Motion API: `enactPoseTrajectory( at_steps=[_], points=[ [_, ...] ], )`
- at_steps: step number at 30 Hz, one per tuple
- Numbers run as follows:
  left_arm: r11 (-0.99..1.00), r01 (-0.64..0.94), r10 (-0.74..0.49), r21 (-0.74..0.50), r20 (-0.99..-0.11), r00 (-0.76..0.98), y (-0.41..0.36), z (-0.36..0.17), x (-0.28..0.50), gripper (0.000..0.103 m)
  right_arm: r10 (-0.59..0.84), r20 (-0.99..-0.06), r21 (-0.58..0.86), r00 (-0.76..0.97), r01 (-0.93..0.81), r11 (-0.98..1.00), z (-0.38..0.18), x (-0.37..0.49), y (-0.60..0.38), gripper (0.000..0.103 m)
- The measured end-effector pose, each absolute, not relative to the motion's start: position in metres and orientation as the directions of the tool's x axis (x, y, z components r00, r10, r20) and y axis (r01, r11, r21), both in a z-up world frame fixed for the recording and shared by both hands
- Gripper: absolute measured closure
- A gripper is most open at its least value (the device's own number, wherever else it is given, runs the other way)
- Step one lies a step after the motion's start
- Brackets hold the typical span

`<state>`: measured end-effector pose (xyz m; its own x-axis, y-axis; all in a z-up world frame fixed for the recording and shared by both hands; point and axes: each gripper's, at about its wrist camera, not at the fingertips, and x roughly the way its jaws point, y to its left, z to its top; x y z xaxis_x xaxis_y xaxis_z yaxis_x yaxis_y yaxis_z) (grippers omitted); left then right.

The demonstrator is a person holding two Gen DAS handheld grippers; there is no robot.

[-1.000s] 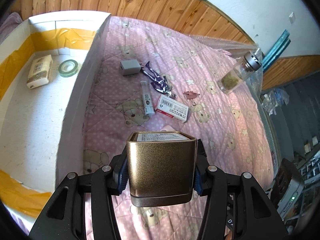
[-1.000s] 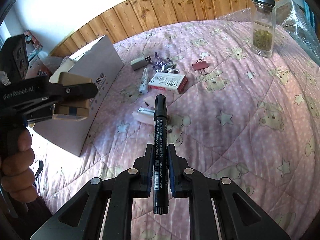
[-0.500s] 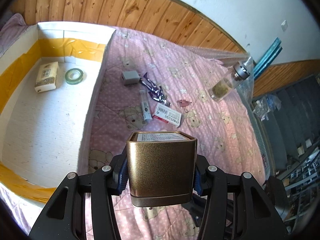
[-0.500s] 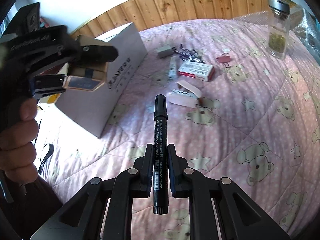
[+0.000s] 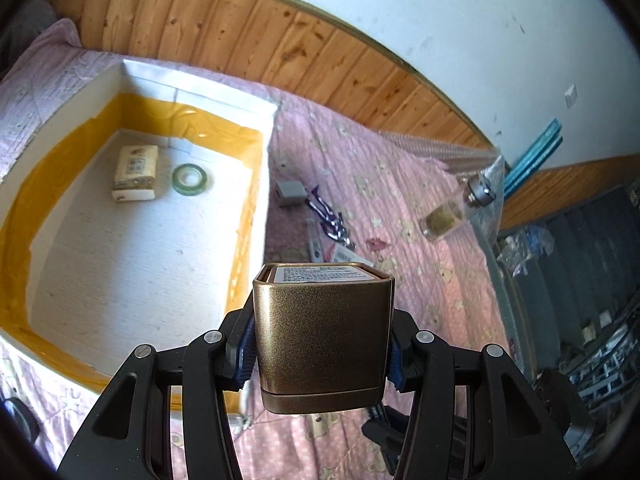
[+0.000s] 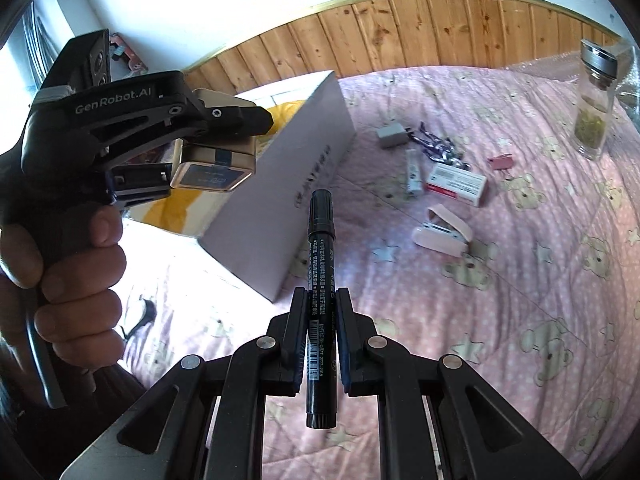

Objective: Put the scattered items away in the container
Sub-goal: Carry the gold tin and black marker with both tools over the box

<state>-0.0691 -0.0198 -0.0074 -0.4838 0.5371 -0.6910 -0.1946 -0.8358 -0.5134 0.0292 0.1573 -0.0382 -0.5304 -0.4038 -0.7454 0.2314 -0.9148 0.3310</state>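
- Grip check first: your left gripper [image 5: 322, 346] has its blue pads pinching the square gold metal tin [image 5: 323, 336] by two opposite sides, jaws standing wide around it; your right gripper [image 6: 321, 340] has its fingers pressed tight on the barrel of the black marker pen [image 6: 320, 304], which sticks out both ahead of and behind the pads.
- Both loads hang in the air above the pink teddy-bear quilt [image 6: 520, 280], near the open white cardboard box with yellow tape inside [image 5: 120, 248]. The tin sits just outside the box's near right wall, not yet over the floor of the box.
- Inside the box lie a cream tissue pack [image 5: 135, 168] and a green tape roll [image 5: 191, 179]; if you let the tin go above them, it could land on one and tip.
- Smooth tin sides are your main risk: I judge a jolt could let it slide down between the pads.
- The pen is held near its middle and could pivot if its tip knocks the box wall.
- The two grippers are close together; converging on the same corner may clash them.
- Still scattered on the quilt: a grey plug adapter [image 6: 393, 136], a red-and-white small carton [image 6: 456, 184], a pink stapler [image 6: 442, 236] and a glass jar with a metal lid [image 6: 596, 100].
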Motion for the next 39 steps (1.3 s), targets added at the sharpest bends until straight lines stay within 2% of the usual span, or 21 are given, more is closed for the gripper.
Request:
enactPoseTrajectory(
  at_steps=[12,39],
  points=[
    [-0.831,-0.124,0.511,-0.542,-0.659,-0.552,-0.056,0.009,-0.076,0.05,-0.469,-0.704,0.4,-0.532,0.249,-0.882,-0.013,0.016,0.14,0.089],
    [-0.86,-0.043,0.441,-0.509,-0.698,-0.564,-0.113,-0.001,-0.099,0.05,-0.558,-0.649,0.454,-0.517,0.325,-0.83,0.01,-0.027,0.08,0.089]
  ],
)
